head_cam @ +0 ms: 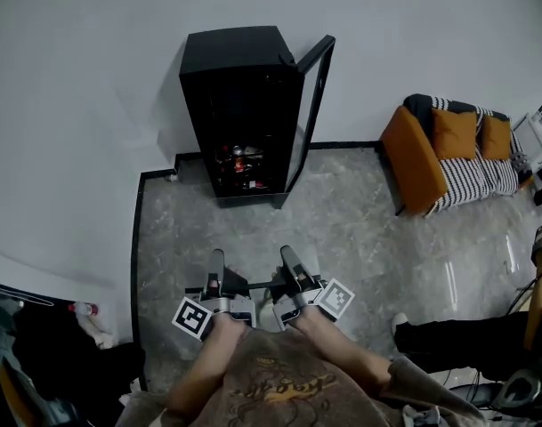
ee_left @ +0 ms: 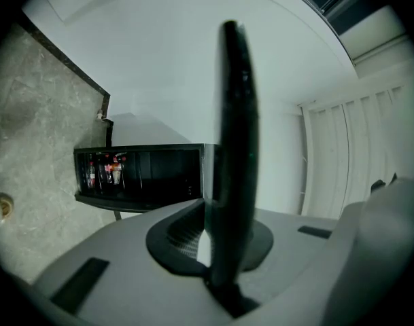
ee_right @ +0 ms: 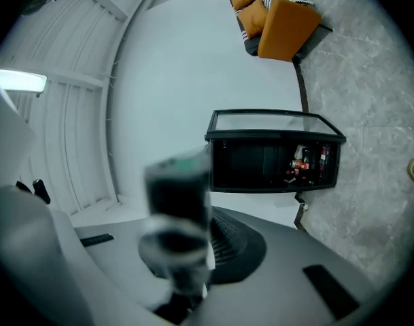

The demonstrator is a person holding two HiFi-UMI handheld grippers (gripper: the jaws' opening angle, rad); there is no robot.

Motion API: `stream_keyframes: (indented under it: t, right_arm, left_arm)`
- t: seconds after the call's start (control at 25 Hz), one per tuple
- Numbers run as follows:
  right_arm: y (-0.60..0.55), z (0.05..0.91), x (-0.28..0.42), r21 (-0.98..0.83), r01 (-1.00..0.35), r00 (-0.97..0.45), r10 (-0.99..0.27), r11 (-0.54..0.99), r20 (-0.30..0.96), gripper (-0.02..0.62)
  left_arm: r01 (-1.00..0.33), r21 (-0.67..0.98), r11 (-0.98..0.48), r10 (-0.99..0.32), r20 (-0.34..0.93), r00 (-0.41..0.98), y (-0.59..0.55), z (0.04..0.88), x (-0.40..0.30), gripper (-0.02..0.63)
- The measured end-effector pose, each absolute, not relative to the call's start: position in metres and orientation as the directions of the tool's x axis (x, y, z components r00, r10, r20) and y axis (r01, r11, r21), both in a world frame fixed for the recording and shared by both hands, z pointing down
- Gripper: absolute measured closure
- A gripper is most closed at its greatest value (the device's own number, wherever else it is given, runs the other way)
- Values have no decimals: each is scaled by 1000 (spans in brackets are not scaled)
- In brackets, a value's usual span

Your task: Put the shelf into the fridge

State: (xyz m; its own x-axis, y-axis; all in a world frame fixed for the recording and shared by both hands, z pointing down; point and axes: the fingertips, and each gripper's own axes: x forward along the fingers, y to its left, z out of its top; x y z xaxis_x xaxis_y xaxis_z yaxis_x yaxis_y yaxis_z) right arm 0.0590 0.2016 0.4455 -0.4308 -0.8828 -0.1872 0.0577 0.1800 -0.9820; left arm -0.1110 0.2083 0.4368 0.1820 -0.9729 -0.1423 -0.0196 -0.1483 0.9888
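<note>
The black fridge (head_cam: 242,105) stands against the white wall with its glass door (head_cam: 312,96) swung open to the right. Bottles and cans (head_cam: 244,163) fill its lower racks, and the upper part is dark. I stand some way back from it on the grey floor. My left gripper (head_cam: 217,260) and right gripper (head_cam: 287,256) are side by side, pointing at the fridge. Both are shut on the shelf (head_cam: 260,284), a thin clear pane with a dark edge. It shows edge-on as a dark strip (ee_left: 234,128) in the left gripper view and as a blurred strip (ee_right: 178,209) in the right.
An orange sofa (head_cam: 413,158) with striped cushions stands at the right by the wall. A person's dark trouser leg and white shoe (head_cam: 448,334) lie at the lower right. A bottle (head_cam: 84,310) and dark clutter sit at the lower left. Grey stone floor (head_cam: 359,229) runs up to the fridge.
</note>
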Motion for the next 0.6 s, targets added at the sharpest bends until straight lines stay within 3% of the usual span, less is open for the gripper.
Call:
stream_keyframes:
  t: [0.6]
  right_arm:
    - [99, 448, 77, -986, 64, -482, -860, 154, -166, 568]
  left_arm:
    - [-11, 991, -134, -983, -131, 125, 115, 436, -93, 591]
